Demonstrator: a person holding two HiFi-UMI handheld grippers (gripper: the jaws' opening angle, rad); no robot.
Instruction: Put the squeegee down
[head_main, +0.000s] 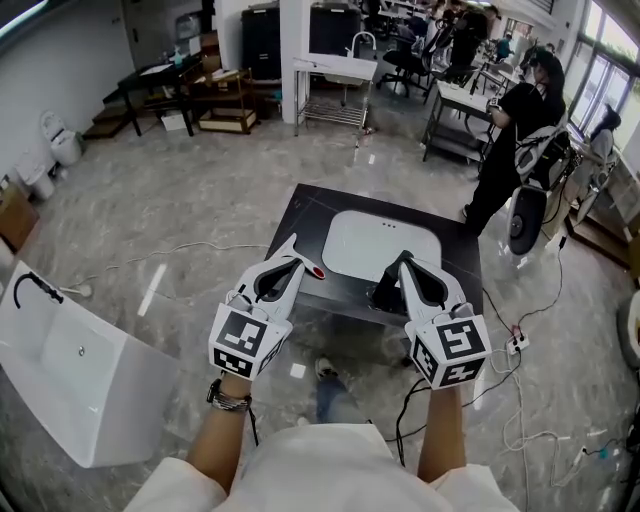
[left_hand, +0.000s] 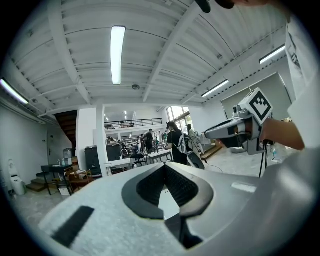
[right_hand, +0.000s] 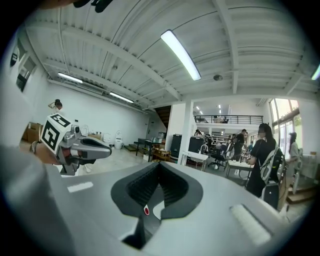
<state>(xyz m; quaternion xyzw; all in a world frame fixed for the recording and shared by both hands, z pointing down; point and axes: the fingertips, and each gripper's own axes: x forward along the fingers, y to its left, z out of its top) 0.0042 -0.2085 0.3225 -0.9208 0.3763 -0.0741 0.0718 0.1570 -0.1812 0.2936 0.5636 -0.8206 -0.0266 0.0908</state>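
Of the squeegee (head_main: 316, 272) I see only a red end, lying on the dark surface (head_main: 300, 212) just left of the basin (head_main: 372, 245); I can't tell its long axis. The left hand-held gripper (head_main: 296, 241) and the right hand-held gripper (head_main: 405, 257) are both pressed together, holding nothing

This is a big industrial hall used as a workshop or a lab, not a home. The ceiling (left_hand: 75, 55) is white ribbed metal on beams, with long tube lamps (left_hand: 117, 54). At the back there is a mezzanine railing (right_hand: 227, 119) and a staircase (head_main: 108, 118). The bare polished floor (head_main: 200, 210) carries loose cables (head_main: 520, 400) and a power strip (head_main: 517, 343). A washbasin (head_main: 380, 245) sits in a dark counter (head_main: 300, 215) in the open, another white basin (head_main: 75, 370) stands on the floor, and toilets (head_main: 58, 140) stand by the wall. Work tables (head_main: 460, 105), an office chair (head_main: 405, 60) and people (head_main: 515, 130) are at the far end.
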